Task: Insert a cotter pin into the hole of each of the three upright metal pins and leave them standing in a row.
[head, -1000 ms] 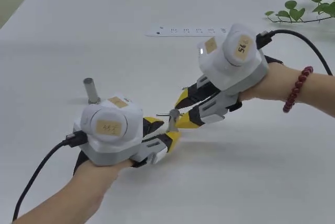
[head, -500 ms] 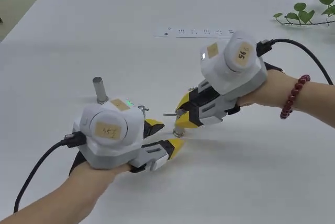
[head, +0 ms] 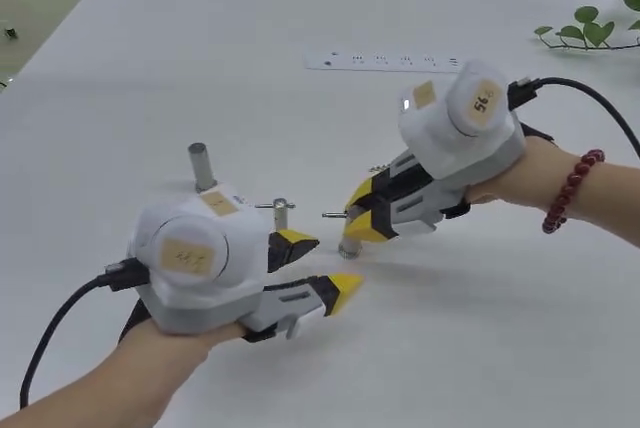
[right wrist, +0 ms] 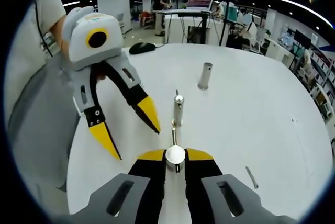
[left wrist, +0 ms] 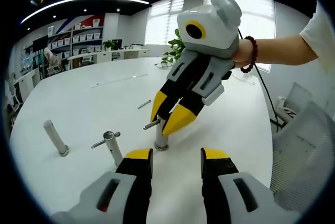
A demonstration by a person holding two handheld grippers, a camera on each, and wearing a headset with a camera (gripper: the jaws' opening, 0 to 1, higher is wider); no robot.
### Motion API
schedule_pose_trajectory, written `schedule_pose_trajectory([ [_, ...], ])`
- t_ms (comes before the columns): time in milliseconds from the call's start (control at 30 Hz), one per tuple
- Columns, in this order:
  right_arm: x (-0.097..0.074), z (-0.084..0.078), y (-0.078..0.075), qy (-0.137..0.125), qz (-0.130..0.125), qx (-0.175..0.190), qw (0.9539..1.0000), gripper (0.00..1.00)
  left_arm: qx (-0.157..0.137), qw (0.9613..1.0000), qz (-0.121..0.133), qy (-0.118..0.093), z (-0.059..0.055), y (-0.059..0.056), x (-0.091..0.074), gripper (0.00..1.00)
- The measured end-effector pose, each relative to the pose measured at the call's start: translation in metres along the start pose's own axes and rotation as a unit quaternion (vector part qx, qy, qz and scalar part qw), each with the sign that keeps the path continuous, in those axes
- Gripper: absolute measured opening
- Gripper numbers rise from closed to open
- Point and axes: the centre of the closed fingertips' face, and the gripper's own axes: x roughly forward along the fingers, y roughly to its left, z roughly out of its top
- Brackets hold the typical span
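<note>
Since a second ago the left gripper (head: pixel 330 263) has drawn back from the short upright steel pin (head: pixel 349 246). Its yellow-tipped jaws are now spread wide, holding nothing. The right gripper (head: pixel 352 228) stays clamped narrow on that pin's top, thin cotter pin (head: pixel 332 215) sticking out sideways, foot on the white table (head: pixel 480 328). Near it stands a second steel pin with cotter fitted (head: pixel 281 214), then a bare steel pin (head: pixel 200 164).

metal pins (head: pixel 203 166) mid-table, open table (head: pixel 200 28) — beyond
</note>
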Motion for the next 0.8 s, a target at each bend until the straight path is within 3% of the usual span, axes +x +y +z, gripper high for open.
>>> schedule_pose_trajectory([
  [433,-0.002,0.002,-0.005,0.005,0.000,-0.004,1.0000,0.13,-0.022,0.9993,0.007,-0.030,0.011,-0.004,-0.026,0.44],
  [567,-0.002,0.001,-0.006,0.008,0.003,-0.004,1.0000,0.13,-0.012,0.9991,0.010,-0.040,0.016,-0.002,-0.030,0.48],
  [800,-0.003,0.001,-0.006,0.009,0.012,0.003,0.9999,0.14,0.005,0.9991,0.017,-0.038,0.018,0.003,-0.039,0.55],
])
